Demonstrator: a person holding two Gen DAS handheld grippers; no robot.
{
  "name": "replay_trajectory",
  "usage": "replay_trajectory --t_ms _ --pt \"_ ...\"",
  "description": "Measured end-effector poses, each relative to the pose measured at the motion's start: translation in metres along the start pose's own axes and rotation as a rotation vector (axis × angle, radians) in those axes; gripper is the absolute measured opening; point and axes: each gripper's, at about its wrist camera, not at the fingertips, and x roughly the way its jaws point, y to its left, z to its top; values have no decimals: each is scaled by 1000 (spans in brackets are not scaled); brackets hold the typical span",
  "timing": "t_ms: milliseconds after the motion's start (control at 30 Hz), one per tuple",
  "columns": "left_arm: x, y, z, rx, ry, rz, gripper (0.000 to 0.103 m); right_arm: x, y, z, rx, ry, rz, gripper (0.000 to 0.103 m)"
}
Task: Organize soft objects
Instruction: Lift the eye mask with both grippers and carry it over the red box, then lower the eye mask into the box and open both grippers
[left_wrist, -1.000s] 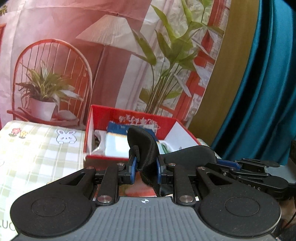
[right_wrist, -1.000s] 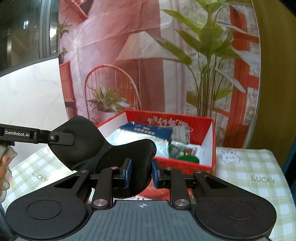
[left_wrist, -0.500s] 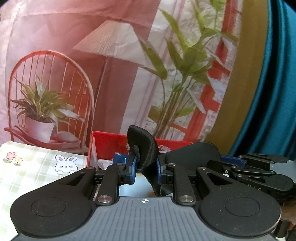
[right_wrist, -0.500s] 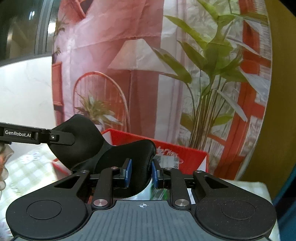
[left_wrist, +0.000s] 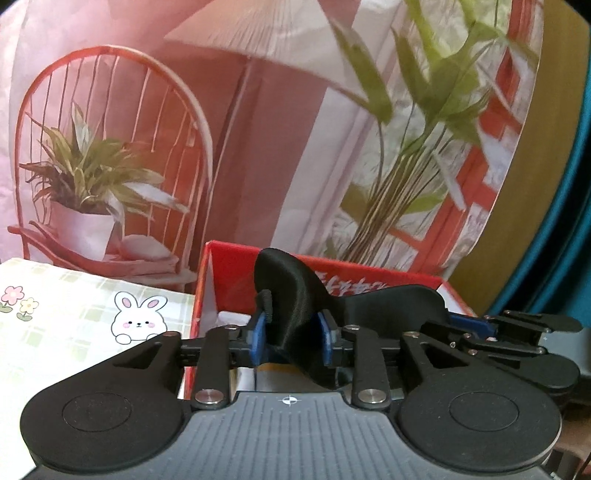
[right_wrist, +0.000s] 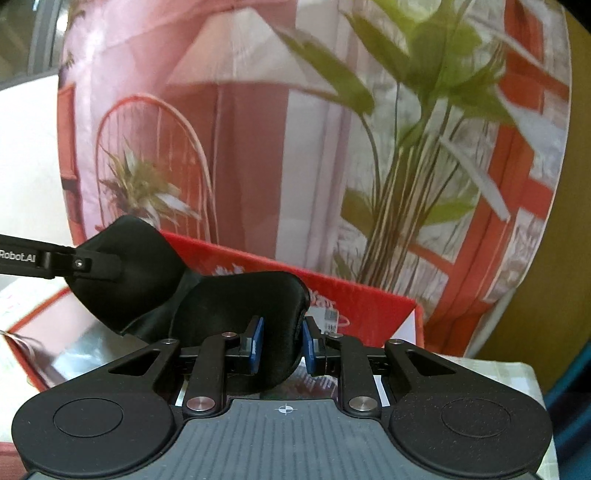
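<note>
**Black eye mask held over red box, both grippers clamped**

Left gripper (left_wrist: 291, 341) clenched on one end of the black eye mask (left_wrist: 291, 295); right gripper (right_wrist: 282, 345) clenched on the other end (right_wrist: 243, 314). Mask stretched between the two, off the table, just near of and partly above the red box (left_wrist: 229, 266). Blue pads (left_wrist: 257, 338) pinching the fabric on both sides. Elastic strap bunched beside the left pad. Box at the far edge of the checked tablecloth (left_wrist: 66, 295) with its rabbit print; printed backdrop (left_wrist: 184, 129) behind.

Step in hand, by judgement: carrying the mask to the box for stowing. Next move likely calls for lowering both ends together over the open box, then letting go without the strap snagging on a pad or the box wall.

Against the frame a second back: view tilted upward then, partly back down now; box contents, plainly seen before, now mostly hidden behind the gripper bodies. Grip on the mask unchanged on both sides. Backdrop blurred, so motion ongoing.
</note>
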Motion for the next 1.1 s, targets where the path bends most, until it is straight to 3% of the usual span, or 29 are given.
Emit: replay_trajectory --t_ms 267,433,500,700,767,900,1100 --pt "4 3 -2 12 6 30 69 18 -5 -6 23 64 -8 23" --pt "-5 -2 -1 35 -5 25 87 15 -2 -6 13 66 -33 39" --pt "-11 -3 0 40 -14 25 94 12 0 -5 5 62 -40 63" --pt "-30 -6 0 66 -27 43 100 -5 4 -3 -18 39 -43 94" --pt "-38 -8 -1 79 -28 50 100 -14 2 -3 -9 26 -41 100" --pt "-53 -12 -5 112 -26 70 103 -29 2 -5 -17 18 3 102" --pt "-75 -14 -19 120 -12 80 103 -52 6 -19 -24 7 -3 103"
